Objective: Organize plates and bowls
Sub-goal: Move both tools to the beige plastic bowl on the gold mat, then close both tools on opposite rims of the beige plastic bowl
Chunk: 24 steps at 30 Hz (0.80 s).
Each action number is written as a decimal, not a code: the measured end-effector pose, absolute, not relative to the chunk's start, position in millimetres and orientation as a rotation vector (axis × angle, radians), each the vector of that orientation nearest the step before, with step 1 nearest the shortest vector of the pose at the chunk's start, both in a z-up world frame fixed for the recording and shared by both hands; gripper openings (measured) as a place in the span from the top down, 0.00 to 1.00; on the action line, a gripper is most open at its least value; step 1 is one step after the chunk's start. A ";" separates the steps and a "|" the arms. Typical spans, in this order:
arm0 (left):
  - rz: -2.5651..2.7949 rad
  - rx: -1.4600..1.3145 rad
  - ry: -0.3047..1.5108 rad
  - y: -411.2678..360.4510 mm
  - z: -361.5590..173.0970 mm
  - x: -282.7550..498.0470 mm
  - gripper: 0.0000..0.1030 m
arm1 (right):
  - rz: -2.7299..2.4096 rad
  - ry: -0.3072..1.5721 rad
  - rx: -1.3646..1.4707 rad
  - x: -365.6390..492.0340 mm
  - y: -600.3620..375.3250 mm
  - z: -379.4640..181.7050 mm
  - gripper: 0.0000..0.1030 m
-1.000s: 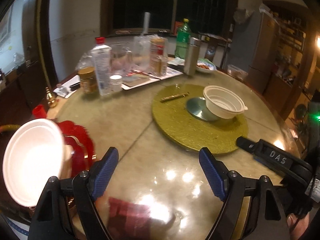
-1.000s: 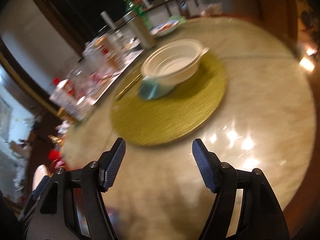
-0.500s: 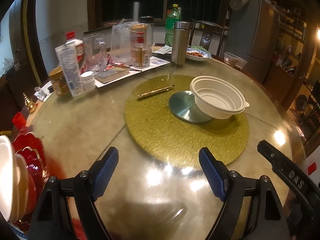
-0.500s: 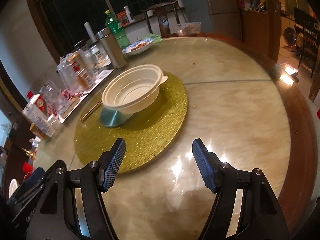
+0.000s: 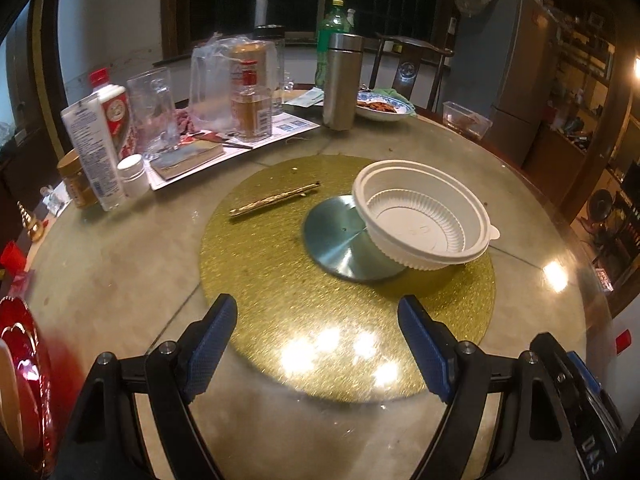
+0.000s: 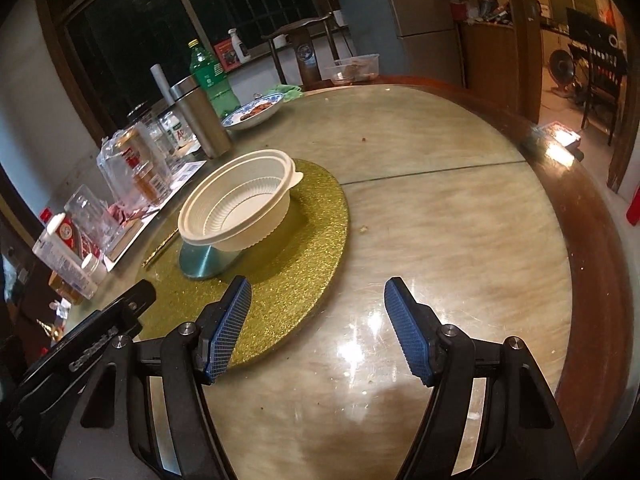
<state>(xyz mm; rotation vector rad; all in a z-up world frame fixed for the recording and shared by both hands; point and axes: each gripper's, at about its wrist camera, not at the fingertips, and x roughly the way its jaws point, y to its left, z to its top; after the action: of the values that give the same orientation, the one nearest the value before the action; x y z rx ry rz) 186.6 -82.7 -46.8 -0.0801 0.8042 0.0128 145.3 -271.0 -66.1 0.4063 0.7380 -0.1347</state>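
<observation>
A white ribbed plastic bowl [image 5: 426, 216] rests tilted, partly on a round metal disc [image 5: 344, 236], on a gold glitter turntable mat [image 5: 280, 292]. It also shows in the right wrist view [image 6: 236, 206]. My left gripper [image 5: 316, 336] is open and empty above the mat's near edge. My right gripper [image 6: 318, 324] is open and empty over the table, to the bowl's near right. A red plate [image 5: 24, 376] with a white one stacked against it shows at the left edge.
Bottles, glass jars and a steel flask [image 5: 342, 80] crowd the table's far left. A gold pen [image 5: 274, 200] lies on the mat. A blue-patterned dish of food [image 5: 382, 110] and a clear plastic box [image 5: 466, 118] sit at the far edge. The right gripper's body [image 5: 580, 412] shows at lower right.
Both grippers have swung toward the bowl and moved closer to the mat. The stacked white and red plates have slid off to the left edge of the left wrist view.
</observation>
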 end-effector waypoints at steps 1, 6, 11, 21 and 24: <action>0.015 -0.072 0.808 -85.0 -46.9 190.1 0.20 | -0.135 0.734 0.414 145.2 -272.2 -66.1 0.32; 0.033 -0.100 0.808 -85.9 -46.6 207.9 0.20 | -0.134 0.696 0.481 142.7 -282.3 -64.9 0.32; 0.050 -0.156 0.849 -84.4 -57.2 235.3 0.20 | -0.120 0.642 0.549 137.3 -290.1 -63.5 0.32; 0.033 -0.243 0.886 -89.0 -66.1 273.4 0.20 | -0.131 0.666 0.520 145.9 -283.6 -71.5 0.32; 0.021 -0.252 0.899 -90.5 -70.7 279.7 0.20 | -0.106 0.656 0.554 146.3 -288.3 -70.9 0.32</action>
<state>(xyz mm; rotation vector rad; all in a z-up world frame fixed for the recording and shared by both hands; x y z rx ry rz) 279.7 -90.5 -70.7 -0.2524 0.8988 0.0211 146.3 -288.3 -70.9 0.5540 0.6556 -0.1056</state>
